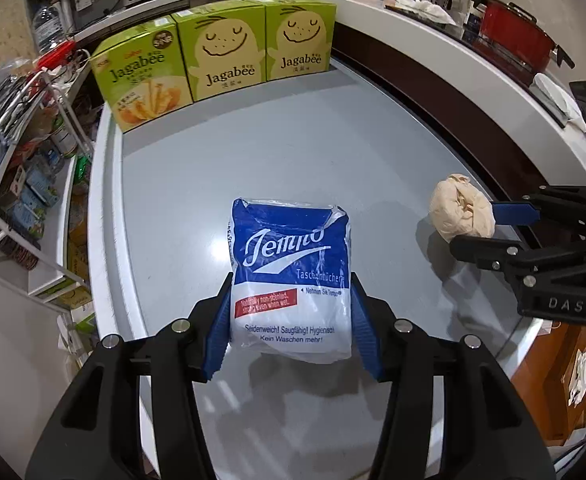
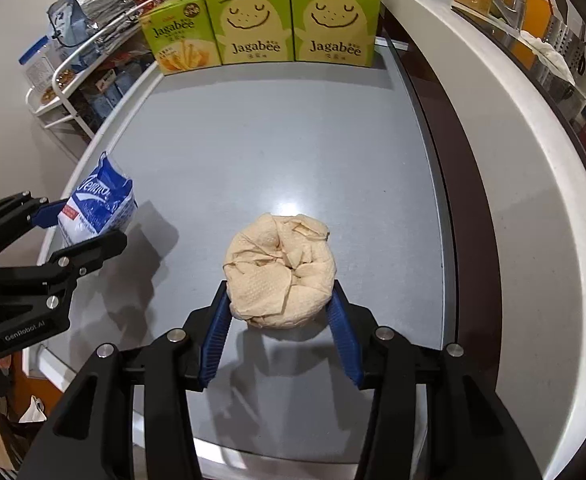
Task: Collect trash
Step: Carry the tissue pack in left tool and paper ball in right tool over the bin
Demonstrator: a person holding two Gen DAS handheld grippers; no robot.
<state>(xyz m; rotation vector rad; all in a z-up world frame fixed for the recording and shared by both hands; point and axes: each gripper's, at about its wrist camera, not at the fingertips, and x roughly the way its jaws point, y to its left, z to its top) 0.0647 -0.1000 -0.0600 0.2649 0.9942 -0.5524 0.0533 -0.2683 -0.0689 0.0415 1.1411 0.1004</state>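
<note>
A blue and white Tempo tissue pack (image 1: 291, 276) is clamped between the blue pads of my left gripper (image 1: 291, 292), lifted a little off the grey counter (image 1: 273, 148). A crumpled beige paper towel ball (image 2: 281, 272) sits in my right gripper (image 2: 281, 296), whose pads press its sides, also raised above the counter. In the left wrist view the paper ball (image 1: 461, 210) and right gripper (image 1: 489, 224) show at the right. In the right wrist view the tissue pack (image 2: 99, 204) and left gripper (image 2: 81, 220) hang at the left.
Three green Jagabee boxes (image 1: 221, 52) stand in a row at the counter's far end. A white wire rack (image 1: 25, 152) with packets stands off the left edge. A raised white ledge (image 2: 505, 160) with kitchenware, including a red pot (image 1: 513, 36), runs along the right.
</note>
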